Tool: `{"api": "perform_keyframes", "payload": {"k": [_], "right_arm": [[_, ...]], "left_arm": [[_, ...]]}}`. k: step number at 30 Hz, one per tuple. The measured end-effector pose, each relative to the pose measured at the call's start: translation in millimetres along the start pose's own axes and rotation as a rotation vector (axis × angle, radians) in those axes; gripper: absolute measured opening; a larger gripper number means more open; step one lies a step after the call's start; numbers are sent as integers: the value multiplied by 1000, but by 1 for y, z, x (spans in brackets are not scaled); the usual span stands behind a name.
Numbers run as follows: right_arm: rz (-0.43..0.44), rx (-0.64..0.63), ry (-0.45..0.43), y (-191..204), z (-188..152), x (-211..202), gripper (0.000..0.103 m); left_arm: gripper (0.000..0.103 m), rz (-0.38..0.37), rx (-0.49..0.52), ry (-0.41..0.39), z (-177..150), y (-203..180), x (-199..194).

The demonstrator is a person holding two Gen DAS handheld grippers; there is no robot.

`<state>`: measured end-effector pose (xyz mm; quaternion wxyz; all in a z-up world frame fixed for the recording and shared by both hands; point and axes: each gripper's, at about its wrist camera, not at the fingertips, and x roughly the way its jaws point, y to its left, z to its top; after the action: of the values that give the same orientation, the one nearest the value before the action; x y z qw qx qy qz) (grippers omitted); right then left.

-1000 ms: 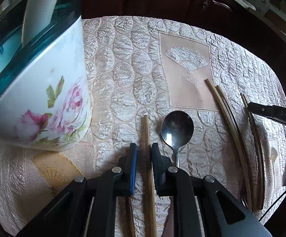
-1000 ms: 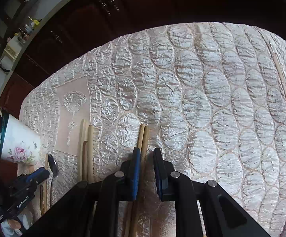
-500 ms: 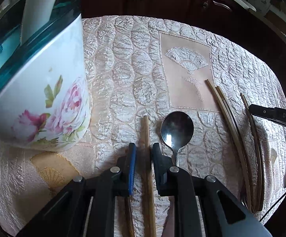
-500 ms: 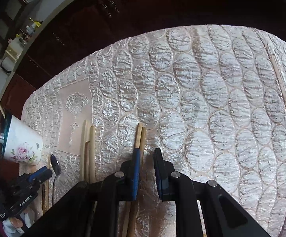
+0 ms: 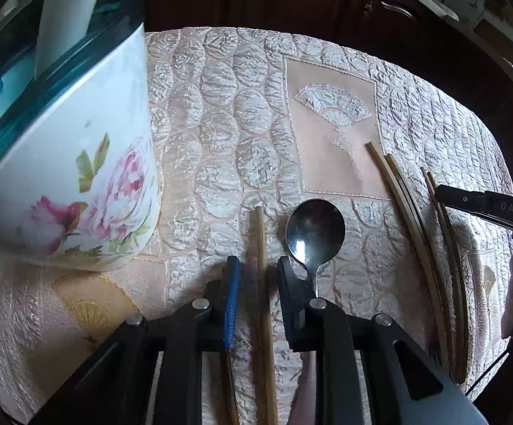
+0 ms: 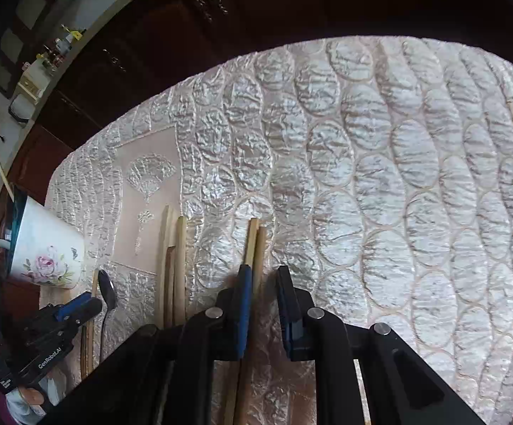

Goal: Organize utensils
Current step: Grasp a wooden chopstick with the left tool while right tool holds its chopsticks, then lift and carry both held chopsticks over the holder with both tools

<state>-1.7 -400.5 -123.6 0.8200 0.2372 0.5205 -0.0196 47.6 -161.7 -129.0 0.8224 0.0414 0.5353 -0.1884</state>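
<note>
Left claw (image 5: 256, 276) hangs low over the quilted worktop (image 5: 221, 124), and its jaws have just been easing apart. They stand narrow now, with daylight on both sides of the single wooden chopstick (image 5: 260, 233) that lies flat between them, no pad pressing on it. Just past the right finger, at one o'clock from the tips, rests the metal spoon (image 5: 316, 230), bowl pointing away. Off at ten o'clock stands the floral cup (image 5: 79, 177), teal-rimmed, with a white handle poking out of it. Out at three o'clock lie more chopsticks in two pairs (image 5: 403, 205).

Over to the right wrist view: right claw (image 6: 261, 283) is set narrow too, straddling a pair of chopsticks (image 6: 254, 244) lying on the cloth. They run along the blue pad of the left finger, with a gap showing towards the right finger; whether the pads truly pinch them I cannot tell. At nine o'clock a second pair (image 6: 173, 255) lies alongside. Farther round, at eight o'clock, the left claw (image 6: 79, 308) shows beside the spoon (image 6: 107, 288), and the cup (image 6: 47, 248) stands beyond.
</note>
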Motion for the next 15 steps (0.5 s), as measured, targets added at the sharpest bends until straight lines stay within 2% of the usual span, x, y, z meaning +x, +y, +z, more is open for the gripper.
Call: {"api": "perform_keyframes", "payload": {"k": [4, 6, 11, 15], "right_arm": [[19, -2, 1, -7, 3, -1, 11], [-41, -23, -11, -12, 0, -10, 8], [-71, 10, -45, -32, -7, -38, 8], [-75, 45, -10, -50, -5, -36, 12]], "left_arm": [[21, -4, 7, 3, 0, 0, 0], [21, -3, 8, 2, 0, 0, 0], [22, -8, 3, 4, 0, 1, 1], [26, -20, -15, 9, 3, 2, 3]]}}
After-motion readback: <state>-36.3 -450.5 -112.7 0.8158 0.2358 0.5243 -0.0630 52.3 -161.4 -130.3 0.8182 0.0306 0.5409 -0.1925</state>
